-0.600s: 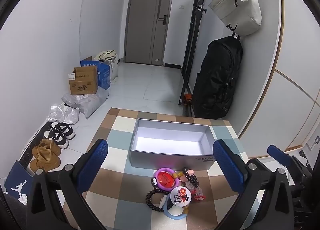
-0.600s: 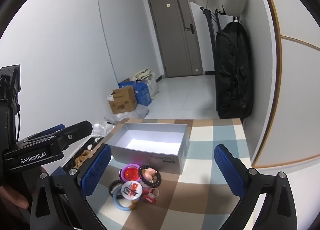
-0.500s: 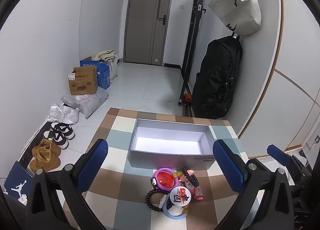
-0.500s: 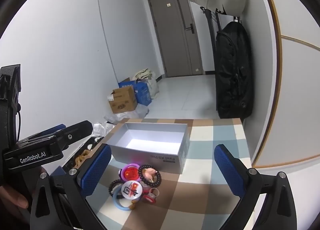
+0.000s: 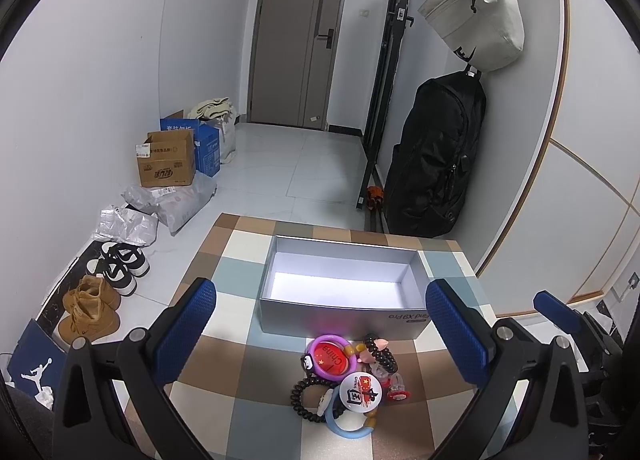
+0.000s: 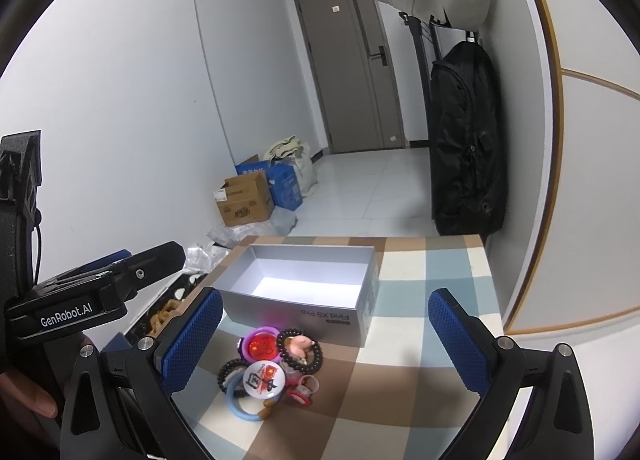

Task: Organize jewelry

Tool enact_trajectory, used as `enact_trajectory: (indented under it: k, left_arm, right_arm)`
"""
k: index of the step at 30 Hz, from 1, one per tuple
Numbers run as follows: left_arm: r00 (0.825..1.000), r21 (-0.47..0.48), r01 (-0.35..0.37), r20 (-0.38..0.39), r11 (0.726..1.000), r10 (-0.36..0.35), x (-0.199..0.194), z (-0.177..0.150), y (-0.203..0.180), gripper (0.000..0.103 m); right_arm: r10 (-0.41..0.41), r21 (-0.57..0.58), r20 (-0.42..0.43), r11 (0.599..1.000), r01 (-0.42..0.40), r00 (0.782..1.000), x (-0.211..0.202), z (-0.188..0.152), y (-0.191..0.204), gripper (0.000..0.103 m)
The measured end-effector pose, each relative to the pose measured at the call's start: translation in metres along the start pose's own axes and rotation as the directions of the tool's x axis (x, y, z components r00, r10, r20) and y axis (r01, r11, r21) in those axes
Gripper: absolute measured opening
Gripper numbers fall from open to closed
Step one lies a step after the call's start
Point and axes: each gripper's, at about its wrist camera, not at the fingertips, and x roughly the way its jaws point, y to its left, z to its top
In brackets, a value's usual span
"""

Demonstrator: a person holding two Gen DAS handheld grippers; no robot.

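Note:
A pile of jewelry [image 5: 350,376] lies on the checked table [image 5: 224,260], just in front of an open, empty grey box [image 5: 340,316]. The pile holds a purple ring with a red China badge [image 5: 330,354], a black bead bracelet [image 5: 380,352], a white badge [image 5: 360,394], a black coil band [image 5: 306,398] and a light blue ring [image 5: 348,428]. My left gripper [image 5: 320,332] is open and empty above the pile. My right gripper [image 6: 324,340] is open and empty over the same pile [image 6: 272,368], with the box [image 6: 304,300] beyond. The left gripper's body [image 6: 92,292] shows at the right wrist view's left.
The table's right edge [image 6: 486,272] runs close to the wall. On the floor to the left lie cardboard boxes [image 5: 166,159], plastic bags [image 5: 168,203] and shoes [image 5: 120,264]. A black backpack [image 5: 436,155] hangs beyond the table's far edge.

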Motion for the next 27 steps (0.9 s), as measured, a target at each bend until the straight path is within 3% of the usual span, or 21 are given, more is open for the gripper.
enact_trajectory:
  k: [14, 19, 23, 27]
  left_arm:
    - [1.0, -0.016, 0.02, -0.017, 1.0, -0.02, 0.008, -0.001, 0.002, 0.102]
    - [0.994, -0.068, 0.061, -0.085, 0.996, -0.067, 0.017, 0.001, 0.015, 0.102]
    - [0.979, -0.165, 0.101, -0.161, 0.981, -0.128, 0.029, 0.002, 0.033, 0.102]
    - [0.974, -0.22, 0.111, -0.169, 0.969, -0.15, 0.037, -0.002, 0.044, 0.102]
  right_arm:
    - [0.015, 0.02, -0.028, 1.0, -0.014, 0.999, 0.007, 0.0, 0.001, 0.103]
    - [0.032, 0.006, -0.065, 0.999, -0.032, 0.997, 0.016, -0.002, 0.005, 0.103]
    - [0.081, 0.044, -0.15, 0.996, -0.075, 0.985, 0.032, -0.003, 0.005, 0.103]
    - [0.137, 0.091, -0.242, 0.989, -0.118, 0.961, 0.049, -0.013, 0.007, 0.103]
